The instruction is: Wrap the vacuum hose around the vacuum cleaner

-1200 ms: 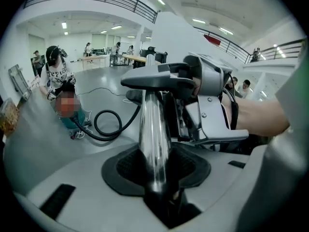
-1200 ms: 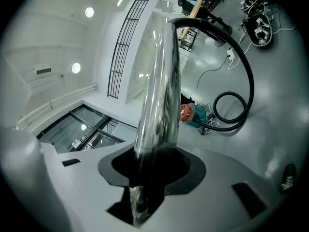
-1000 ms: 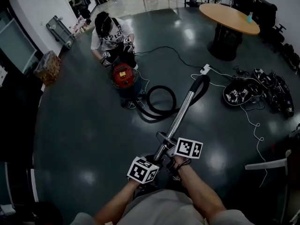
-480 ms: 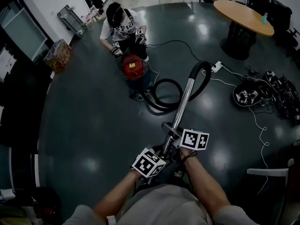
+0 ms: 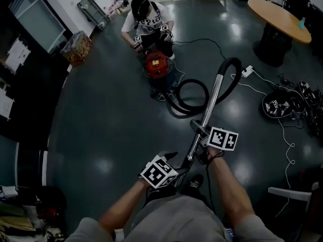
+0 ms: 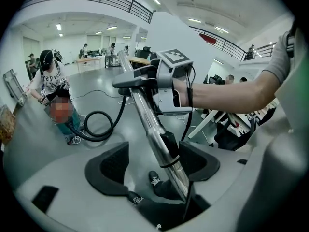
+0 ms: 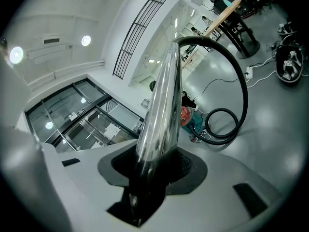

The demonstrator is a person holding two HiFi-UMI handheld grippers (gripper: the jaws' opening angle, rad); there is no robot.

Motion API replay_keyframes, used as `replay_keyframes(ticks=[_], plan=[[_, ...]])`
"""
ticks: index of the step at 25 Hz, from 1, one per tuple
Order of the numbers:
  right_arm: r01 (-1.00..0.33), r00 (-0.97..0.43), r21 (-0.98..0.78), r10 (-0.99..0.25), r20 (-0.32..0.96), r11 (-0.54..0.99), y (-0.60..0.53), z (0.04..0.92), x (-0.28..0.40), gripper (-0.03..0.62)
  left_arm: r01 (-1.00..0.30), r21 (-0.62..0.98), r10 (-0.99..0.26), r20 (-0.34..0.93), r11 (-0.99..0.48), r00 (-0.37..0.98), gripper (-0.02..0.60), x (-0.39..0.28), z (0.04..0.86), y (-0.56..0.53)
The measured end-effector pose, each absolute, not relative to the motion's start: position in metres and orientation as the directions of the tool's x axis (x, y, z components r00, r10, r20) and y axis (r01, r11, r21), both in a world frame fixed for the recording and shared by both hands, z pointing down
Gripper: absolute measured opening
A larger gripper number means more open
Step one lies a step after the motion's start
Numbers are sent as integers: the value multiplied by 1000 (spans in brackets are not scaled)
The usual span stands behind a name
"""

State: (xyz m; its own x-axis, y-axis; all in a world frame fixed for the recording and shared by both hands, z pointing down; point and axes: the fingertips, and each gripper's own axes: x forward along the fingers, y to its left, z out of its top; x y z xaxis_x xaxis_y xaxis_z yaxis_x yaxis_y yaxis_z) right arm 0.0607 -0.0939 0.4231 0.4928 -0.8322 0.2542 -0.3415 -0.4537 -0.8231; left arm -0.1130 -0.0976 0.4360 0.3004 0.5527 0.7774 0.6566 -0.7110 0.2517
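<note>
A red vacuum cleaner (image 5: pixel 156 64) stands on the dark floor, and its black hose (image 5: pixel 192 97) lies in a loop beside it. The hose rises to a shiny metal wand (image 5: pixel 212 105) that slants toward me. My right gripper (image 5: pixel 201 135) is shut on the wand (image 7: pixel 161 110), which runs up between its pads (image 7: pixel 152 170). My left gripper (image 5: pixel 177 166) sits lower on the wand. Its jaws stand wide open (image 6: pixel 154 166) around the tube (image 6: pixel 145 110), which lies close to the right pad; I see no squeeze. The hose (image 6: pixel 99 129) and vacuum (image 6: pixel 60 115) show beyond.
A person (image 5: pixel 149 19) crouches behind the vacuum with hands on it. A round wooden table (image 5: pixel 277 14) stands far right. A power strip (image 5: pixel 247 70), white cords and a heap of black gear (image 5: pixel 280 105) lie at the right. A white chair (image 5: pixel 287 193) is near me.
The head view has shifted, so the vacuum and the person now sit farther right. Both grippers stay on the wand's lower end, the left now a little farther below the right.
</note>
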Motion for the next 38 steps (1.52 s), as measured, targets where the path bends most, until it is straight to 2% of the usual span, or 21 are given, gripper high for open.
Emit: replay_keyframes(ticks=[10, 14, 19, 29, 32, 38], plan=[[-511, 466, -659, -822, 327, -552, -75, 427, 54, 138, 747, 98, 512, 785, -657, 347, 318, -78, 419, -110], [-579, 466, -566, -808, 360, -586, -71, 429, 54, 138, 827, 14, 518, 785, -562, 339, 316, -54, 415, -96], [-651, 421, -443, -778, 466, -617, -66, 438, 58, 138, 890, -99, 541, 762, -445, 356, 316, -1, 400, -82], [-780, 320, -253, -712, 625, -572, -93, 453, 96, 137, 889, -416, 548, 705, -194, 450, 316, 122, 345, -107], [-804, 277, -228, -686, 673, -549, -101, 458, 103, 137, 893, -444, 543, 732, -77, 411, 316, 143, 343, -117], [-831, 206, -198, -618, 759, -520, -109, 471, 105, 132, 902, -364, 497, 842, 232, 212, 316, 143, 378, -122]])
